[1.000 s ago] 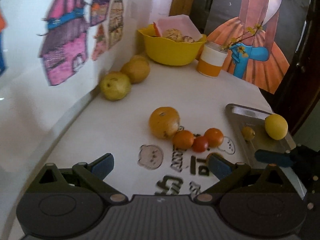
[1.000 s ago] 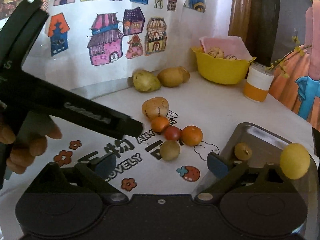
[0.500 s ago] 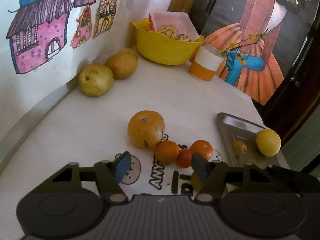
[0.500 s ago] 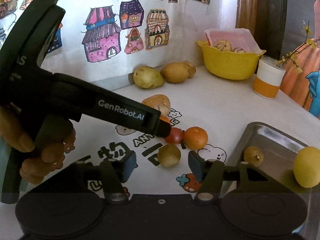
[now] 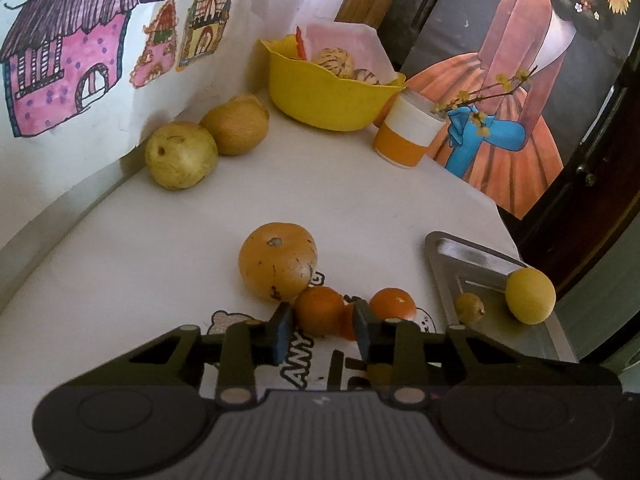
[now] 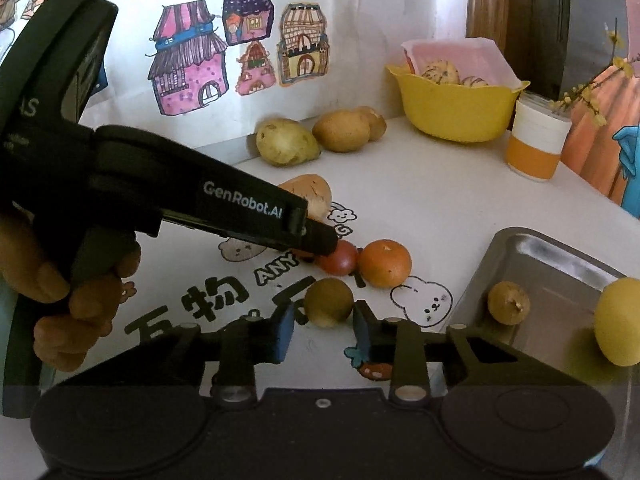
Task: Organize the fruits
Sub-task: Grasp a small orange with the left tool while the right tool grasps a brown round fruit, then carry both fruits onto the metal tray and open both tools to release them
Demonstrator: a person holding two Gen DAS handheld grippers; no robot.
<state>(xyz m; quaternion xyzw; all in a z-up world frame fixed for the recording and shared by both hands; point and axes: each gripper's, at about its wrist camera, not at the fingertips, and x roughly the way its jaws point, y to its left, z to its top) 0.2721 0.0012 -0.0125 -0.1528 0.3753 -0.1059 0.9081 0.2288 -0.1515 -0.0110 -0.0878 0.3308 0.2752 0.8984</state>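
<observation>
Left gripper [image 5: 322, 330], jaws apart, straddles a small orange [image 5: 319, 309] for lifting toward the metal tray [image 5: 472, 256]. Right gripper [image 6: 322, 330], likewise apart, brackets a brown fruit [image 6: 329, 301] on the worktop [image 5: 168, 240].

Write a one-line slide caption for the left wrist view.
Left gripper jaws bracket a small orange beside the metal tray.

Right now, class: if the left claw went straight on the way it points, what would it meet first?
Most likely the small orange fruit sitting between the left claw's fingertips; the big orange fruit lies just beyond.
</observation>
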